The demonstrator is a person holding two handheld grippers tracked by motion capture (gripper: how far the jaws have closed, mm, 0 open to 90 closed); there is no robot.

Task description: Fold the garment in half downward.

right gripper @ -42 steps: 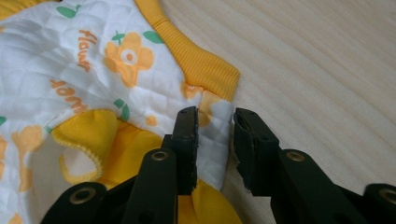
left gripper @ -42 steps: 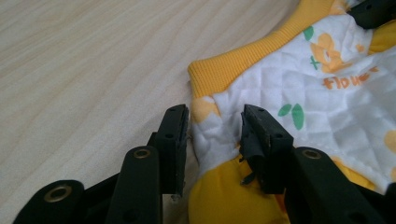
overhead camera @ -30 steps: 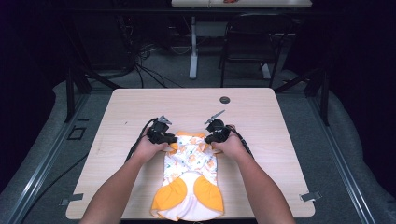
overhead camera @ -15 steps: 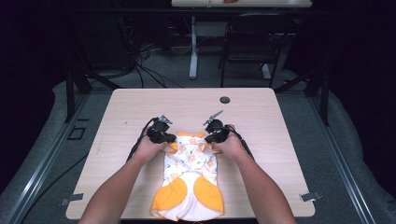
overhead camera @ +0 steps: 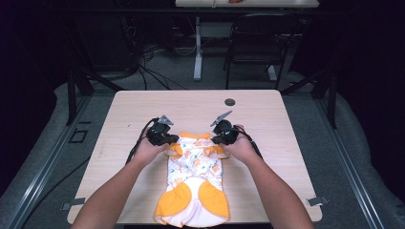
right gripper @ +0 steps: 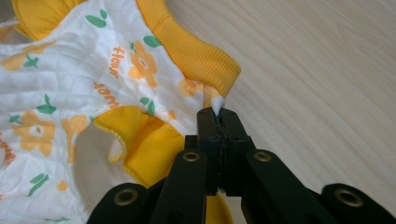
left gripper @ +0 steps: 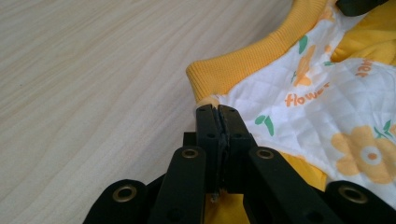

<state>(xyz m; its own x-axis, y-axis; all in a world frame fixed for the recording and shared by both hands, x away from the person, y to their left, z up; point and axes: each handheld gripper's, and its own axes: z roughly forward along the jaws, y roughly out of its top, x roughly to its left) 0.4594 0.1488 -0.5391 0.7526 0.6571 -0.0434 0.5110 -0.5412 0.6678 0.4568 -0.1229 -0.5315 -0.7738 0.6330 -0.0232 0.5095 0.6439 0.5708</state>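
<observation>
One worktop (overhead camera: 143, 114), light wood. One garment (overhead camera: 193, 183) on it, white quilted with orange flowers; two orange panels at hem end. Two tools: left tool (overhead camera: 168, 141) at garment's left shoulder, right tool (overhead camera: 218, 139) at right shoulder. One small dark disc (overhead camera: 230, 102) beyond garment. Two forearms. One chair (overhead camera: 250, 43) past worktop.

The word "flower" is seen printed in orange on the white quilted garment (left gripper: 327, 102), and it is repeated among the flower prints (right gripper: 116, 60).
</observation>
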